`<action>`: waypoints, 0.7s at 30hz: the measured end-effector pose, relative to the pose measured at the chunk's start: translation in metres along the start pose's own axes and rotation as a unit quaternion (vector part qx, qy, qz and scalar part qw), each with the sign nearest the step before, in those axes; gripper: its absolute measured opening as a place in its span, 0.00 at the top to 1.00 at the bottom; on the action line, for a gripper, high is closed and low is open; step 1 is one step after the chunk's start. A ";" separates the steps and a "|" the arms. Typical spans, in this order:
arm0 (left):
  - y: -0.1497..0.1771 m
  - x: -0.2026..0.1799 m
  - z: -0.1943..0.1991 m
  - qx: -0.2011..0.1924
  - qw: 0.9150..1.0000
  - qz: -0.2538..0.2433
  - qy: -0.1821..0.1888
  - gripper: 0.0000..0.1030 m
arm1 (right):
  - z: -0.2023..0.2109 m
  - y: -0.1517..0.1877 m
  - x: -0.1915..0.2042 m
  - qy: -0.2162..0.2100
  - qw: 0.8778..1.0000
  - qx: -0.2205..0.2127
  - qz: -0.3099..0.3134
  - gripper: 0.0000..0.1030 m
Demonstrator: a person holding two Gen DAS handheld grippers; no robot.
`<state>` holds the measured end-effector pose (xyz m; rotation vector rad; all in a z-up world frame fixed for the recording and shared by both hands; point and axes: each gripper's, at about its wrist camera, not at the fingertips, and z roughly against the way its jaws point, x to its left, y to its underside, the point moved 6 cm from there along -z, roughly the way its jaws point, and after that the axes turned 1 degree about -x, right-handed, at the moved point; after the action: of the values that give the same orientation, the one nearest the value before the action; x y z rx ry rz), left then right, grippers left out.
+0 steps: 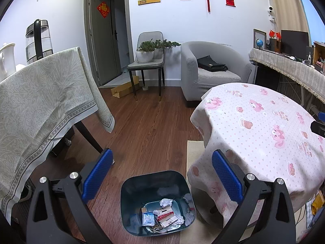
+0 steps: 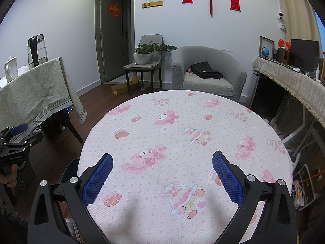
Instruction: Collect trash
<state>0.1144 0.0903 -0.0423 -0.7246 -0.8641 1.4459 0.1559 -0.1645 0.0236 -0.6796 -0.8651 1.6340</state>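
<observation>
The dark blue plastic trash bin sits directly below the left gripper, jaws released; right gripper over the pink-patterned round desk, jaws also released and empty.

The left claw is spread wide and empty above a dark bin on the wood floor. The bin stands just beside the round counter with the pink cloth. It contains crumpled paper, a small blue packet and what appears to be a red-and-white wrapper.
</observation>
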 end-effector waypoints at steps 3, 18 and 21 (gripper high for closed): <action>0.000 0.000 0.000 0.000 1.000 0.000 0.000 0.03 | 0.000 0.000 0.000 0.000 1.000 0.000 0.000 0.03; 0.001 -0.001 0.000 0.000 1.000 -0.001 0.006 0.03 | 0.000 0.001 0.000 0.000 1.000 0.000 0.000 0.03; 0.003 -0.001 -0.002 0.002 1.000 0.001 0.003 0.03 | 0.000 0.001 -0.001 0.000 1.000 0.000 -0.001 0.03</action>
<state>0.1140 0.0896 -0.0460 -0.7259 -0.8555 1.4475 0.1557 -0.1654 0.0229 -0.6784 -0.8660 1.6334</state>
